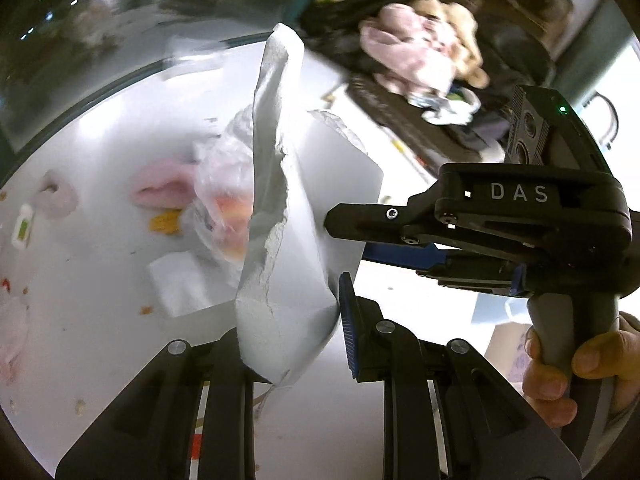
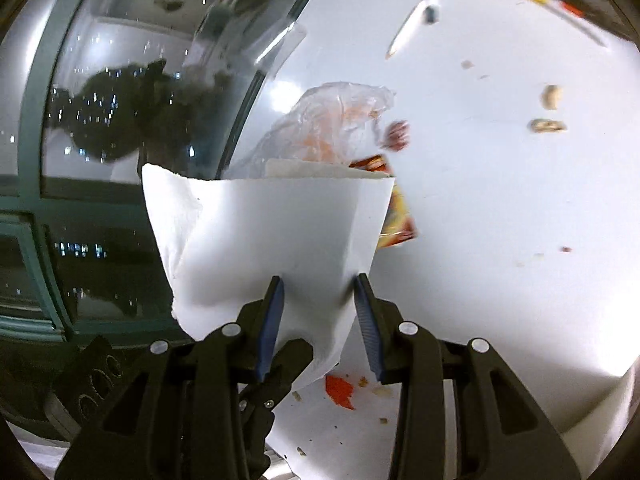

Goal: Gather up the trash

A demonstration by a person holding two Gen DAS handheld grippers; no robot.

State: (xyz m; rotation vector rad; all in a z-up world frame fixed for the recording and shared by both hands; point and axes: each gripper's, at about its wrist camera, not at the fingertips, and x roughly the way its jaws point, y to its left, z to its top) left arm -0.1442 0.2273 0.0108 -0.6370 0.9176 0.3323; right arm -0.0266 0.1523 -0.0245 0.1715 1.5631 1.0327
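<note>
Above a littered white table (image 2: 500, 200), you hold a white paper towel (image 1: 280, 240) between both tongs. Your left gripper (image 1: 296, 340) has its jaws drawn close, pinching the towel's lower edge; your right gripper (image 2: 320, 308) stands partly open, blue pads pressing the sheet's sides, your hand (image 1: 560, 364) on its grip. Behind the raised towel, a clear plastic bag (image 2: 332, 120) and an orange wrapper (image 2: 396, 216) lie on the table among crumbs.
</note>
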